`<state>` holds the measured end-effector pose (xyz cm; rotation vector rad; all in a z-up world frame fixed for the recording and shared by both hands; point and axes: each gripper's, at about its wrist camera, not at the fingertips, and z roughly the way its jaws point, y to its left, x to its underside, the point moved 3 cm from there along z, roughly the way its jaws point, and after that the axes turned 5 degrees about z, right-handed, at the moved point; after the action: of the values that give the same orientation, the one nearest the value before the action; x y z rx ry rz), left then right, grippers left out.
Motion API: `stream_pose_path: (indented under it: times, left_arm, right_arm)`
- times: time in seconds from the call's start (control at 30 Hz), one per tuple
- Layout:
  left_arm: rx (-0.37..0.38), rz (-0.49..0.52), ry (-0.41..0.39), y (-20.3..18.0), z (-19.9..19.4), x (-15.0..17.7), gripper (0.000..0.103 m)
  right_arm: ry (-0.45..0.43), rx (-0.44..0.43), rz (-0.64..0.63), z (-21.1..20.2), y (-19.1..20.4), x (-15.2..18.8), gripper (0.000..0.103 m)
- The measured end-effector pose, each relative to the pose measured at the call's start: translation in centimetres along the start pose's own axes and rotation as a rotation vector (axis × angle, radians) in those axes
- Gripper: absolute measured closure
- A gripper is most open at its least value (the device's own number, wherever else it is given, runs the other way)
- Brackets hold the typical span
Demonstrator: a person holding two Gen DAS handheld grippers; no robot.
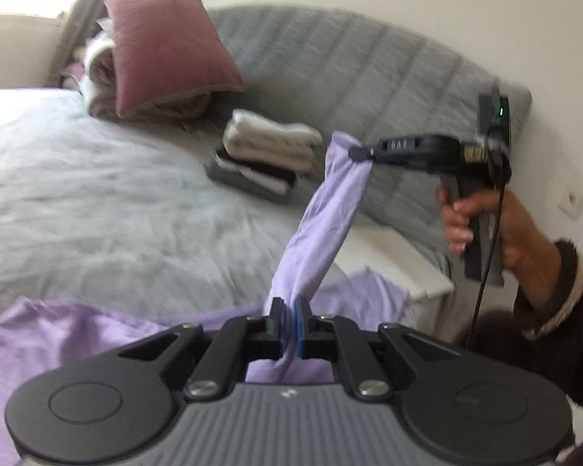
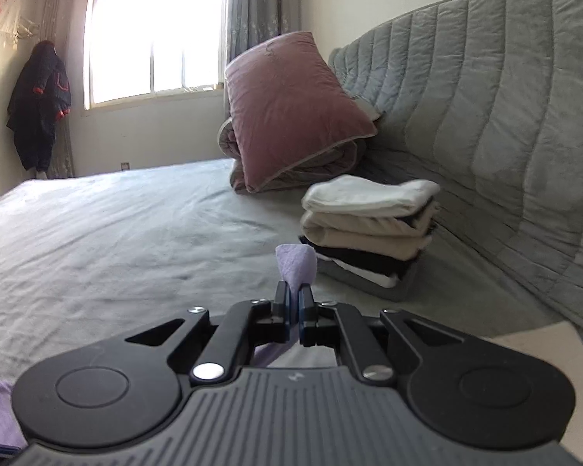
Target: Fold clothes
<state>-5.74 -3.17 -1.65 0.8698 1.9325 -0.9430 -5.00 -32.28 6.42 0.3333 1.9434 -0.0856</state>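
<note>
The lilac garment is a thin, soft, pale purple cloth, pulled into a narrow twisted band that runs through the air between the two grippers, while the rest of it sags in loose folds onto the near edge of the bed. The left gripper is clamped on the lower end of that band, the fabric squeezed between its blue pads. The right gripper is likewise closed tight on the upper end, and a small tuft of the cloth pokes out past its fingertips; from the left wrist view, a hand in a dark fuzzy sleeve holds its handle up by the headboard. The bed is covered in a wrinkled grey sheet. Near the quilted grey headboard sits a stack of folded clothes, white and beige on top, black and grey beneath. Beside it a pink pillow leans on a rolled blanket. Behind, a bright window has grey curtains, and a dark jacket hangs in the corner.
</note>
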Motion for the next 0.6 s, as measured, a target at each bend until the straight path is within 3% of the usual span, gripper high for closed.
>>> stream_pose_path:
  times: [0.2, 0.4, 0.53, 0.6]
  left_arm:
    - [0.04, 0.063, 0.157, -1.6, 2.9, 2.4, 0.097]
    - [0.054, 0.076, 0.268, -1.8, 3.9, 4.2, 0.096]
    - [0.053, 0.064, 0.28, -1.2, 3.4, 4.3, 0.086]
    - [0.03, 0.054, 0.255, -0.5, 2.8, 3.7, 0.075]
  right_arm:
    - [0.129, 0.07, -0.006, -0.7, -3.1, 4.3, 0.098]
    - [0.312, 0.163, -0.048, -0.6, -5.8, 8.8, 0.098]
    - [0.426, 0.192, -0.07, 0.0, -6.9, 11.0, 0.096]
    - [0.422, 0.193, -0.081, -0.2, -6.8, 11.2, 0.088]
